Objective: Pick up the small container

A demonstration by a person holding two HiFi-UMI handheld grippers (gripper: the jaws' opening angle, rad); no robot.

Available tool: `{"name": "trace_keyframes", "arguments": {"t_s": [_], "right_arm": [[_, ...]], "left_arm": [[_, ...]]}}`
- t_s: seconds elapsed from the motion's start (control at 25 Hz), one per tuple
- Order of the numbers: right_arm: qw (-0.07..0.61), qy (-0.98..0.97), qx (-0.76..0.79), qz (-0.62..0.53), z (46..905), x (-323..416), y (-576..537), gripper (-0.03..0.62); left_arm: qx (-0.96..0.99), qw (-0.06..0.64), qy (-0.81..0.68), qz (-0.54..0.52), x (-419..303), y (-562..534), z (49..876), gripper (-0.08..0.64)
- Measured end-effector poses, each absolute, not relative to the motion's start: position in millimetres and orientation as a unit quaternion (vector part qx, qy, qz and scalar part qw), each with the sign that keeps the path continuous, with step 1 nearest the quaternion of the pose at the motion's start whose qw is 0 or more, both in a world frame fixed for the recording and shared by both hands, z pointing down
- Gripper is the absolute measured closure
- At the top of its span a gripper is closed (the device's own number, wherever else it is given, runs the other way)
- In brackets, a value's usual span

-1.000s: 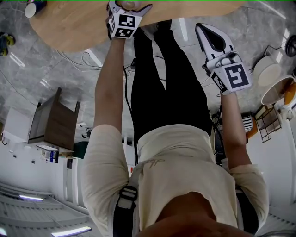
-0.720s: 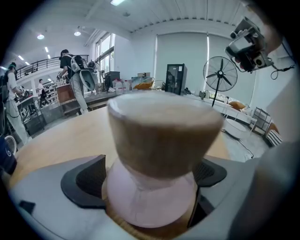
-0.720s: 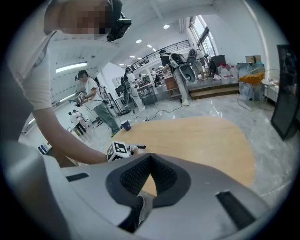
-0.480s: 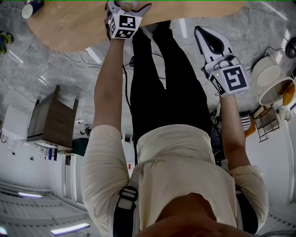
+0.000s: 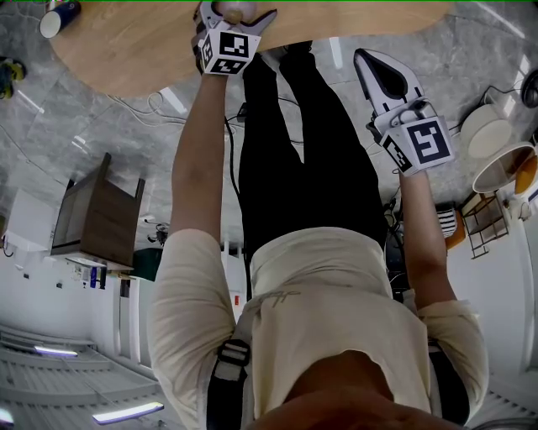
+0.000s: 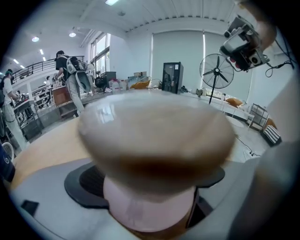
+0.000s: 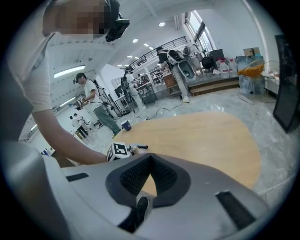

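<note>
Left gripper (image 5: 234, 15) is clamped on the small container (image 6: 154, 140). Its own view shows the pale, rounded body swelling out above a narrower pink base, with the jaws pressed in from either side low down. The head view puts the container over the wooden table (image 5: 126, 50), near the edge closest to you. Neither view lets me tell whether it has left the tabletop.

The grip is your main risk. The jaws seem to bear on the narrow base while the wider part sits above them, so I judge the container top-heavy in the hold. A quick swing or a roll of your wrist could tip it or pivot it between the pads. Squeeze harder on that curved, smooth-looking wall and it may squirt out instead of seating. Ease off and it may slide down through the jaws.

Because you are close to the table edge, a slip would likely send it to the stone floor (image 5: 92, 143) rather than back onto the wood.

Right gripper (image 5: 374, 67) has its jaws together on nothing and hangs beside your leg, well apart from the container. It is too far away to catch a fall.
</note>
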State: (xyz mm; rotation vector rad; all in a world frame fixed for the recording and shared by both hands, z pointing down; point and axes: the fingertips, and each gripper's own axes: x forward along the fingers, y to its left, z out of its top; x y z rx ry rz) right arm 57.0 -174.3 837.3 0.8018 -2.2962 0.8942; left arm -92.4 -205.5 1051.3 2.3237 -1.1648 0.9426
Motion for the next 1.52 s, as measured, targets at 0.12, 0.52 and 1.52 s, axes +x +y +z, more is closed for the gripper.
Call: {"name": "trace_keyframes", "arguments": {"t_s": [0.12, 0.52, 1.52], "right_arm": [[0.265, -0.849, 0.304, 0.342, 836, 59, -177, 0.592], [0.239, -0.836, 0.32, 0.376, 835, 52, -174, 0.592], [0.174, -0.878, 0.31, 0.32, 666, 15, -181, 0.593]], "left_arm": [[0.839, 0.174, -0.388, 0.338, -82, -202, 1047, 0.085], [0.849, 0.172, -0.361, 0.346, -78, -196, 1046, 0.141], [0.825, 0.189, -0.45, 0.284, -125, -182, 794, 0.141]]}}
